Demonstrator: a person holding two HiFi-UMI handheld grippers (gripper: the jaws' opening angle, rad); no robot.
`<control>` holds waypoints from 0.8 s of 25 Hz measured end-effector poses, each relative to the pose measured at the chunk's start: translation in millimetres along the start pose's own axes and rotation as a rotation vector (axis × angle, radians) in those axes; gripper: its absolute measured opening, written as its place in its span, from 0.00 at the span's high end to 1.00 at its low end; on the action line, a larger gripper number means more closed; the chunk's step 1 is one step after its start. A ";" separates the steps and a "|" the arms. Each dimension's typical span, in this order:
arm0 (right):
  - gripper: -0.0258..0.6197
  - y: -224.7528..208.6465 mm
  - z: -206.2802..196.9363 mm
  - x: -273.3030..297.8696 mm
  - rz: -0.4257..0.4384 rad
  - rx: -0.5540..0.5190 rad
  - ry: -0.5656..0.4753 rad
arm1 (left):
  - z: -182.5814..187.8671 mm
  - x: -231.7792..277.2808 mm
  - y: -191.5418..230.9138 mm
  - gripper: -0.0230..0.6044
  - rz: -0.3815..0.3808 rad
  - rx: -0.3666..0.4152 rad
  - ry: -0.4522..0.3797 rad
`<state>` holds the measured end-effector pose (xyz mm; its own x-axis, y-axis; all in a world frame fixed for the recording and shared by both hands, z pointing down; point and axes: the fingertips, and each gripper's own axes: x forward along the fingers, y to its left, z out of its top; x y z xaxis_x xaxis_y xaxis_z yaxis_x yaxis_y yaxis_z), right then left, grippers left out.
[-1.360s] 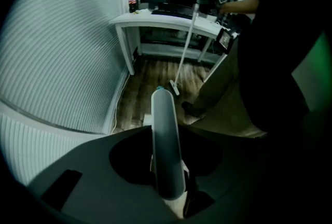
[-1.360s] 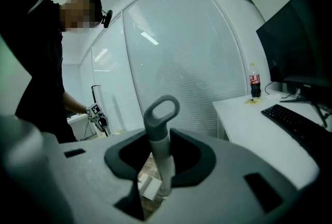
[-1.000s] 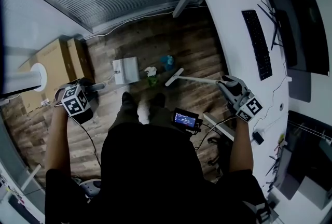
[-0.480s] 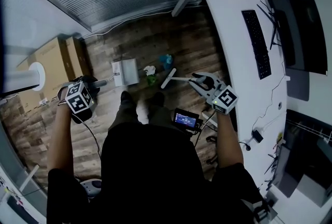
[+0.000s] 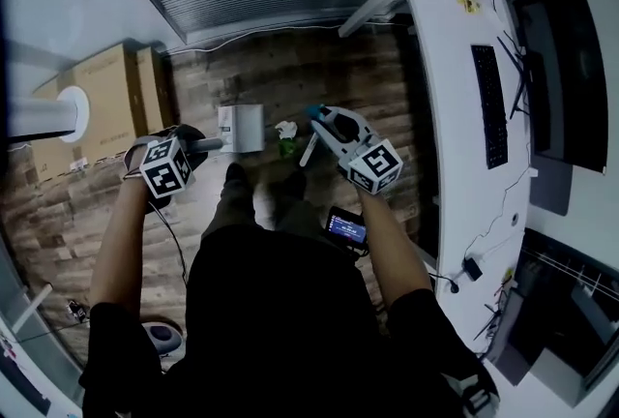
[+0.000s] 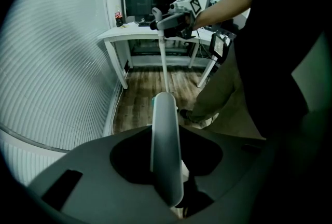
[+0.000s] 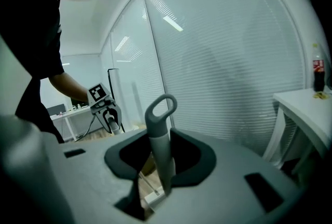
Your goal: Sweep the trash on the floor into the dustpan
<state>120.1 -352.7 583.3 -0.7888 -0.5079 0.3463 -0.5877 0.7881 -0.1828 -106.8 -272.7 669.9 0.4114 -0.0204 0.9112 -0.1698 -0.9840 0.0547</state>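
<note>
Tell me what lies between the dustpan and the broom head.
Head view: a white crumpled scrap and a green scrap lie there.

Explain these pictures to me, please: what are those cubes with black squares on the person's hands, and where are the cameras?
No robot here: a person holds a tool with a two-jaw claw in each hand; the patterned cubes are part of them. The top-down picture comes from a head camera, the other two from a camera on each claw. The left claw grips the dustpan handle, the right claw the broom handle. Bits of trash lie on the wooden floor beside the dustpan.
</note>
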 end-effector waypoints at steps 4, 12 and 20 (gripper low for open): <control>0.80 14.7 14.6 41.6 0.004 0.014 -0.046 | 1.0 0.6 -0.2 0.79 0.002 -0.008 -0.010; 0.80 82.2 52.9 104.7 0.197 0.050 -0.177 | -7.2 -2.4 -1.8 0.79 -0.013 -0.024 -0.026; 0.79 91.5 79.2 70.5 0.281 0.049 -0.257 | -10.9 -2.8 -1.4 0.79 0.009 -0.059 -0.027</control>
<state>-3.6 -344.0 518.1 -0.9360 -0.3501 0.0357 -0.3454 0.8945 -0.2839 -117.4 -269.3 671.7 0.4337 -0.0350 0.9004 -0.2255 -0.9717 0.0709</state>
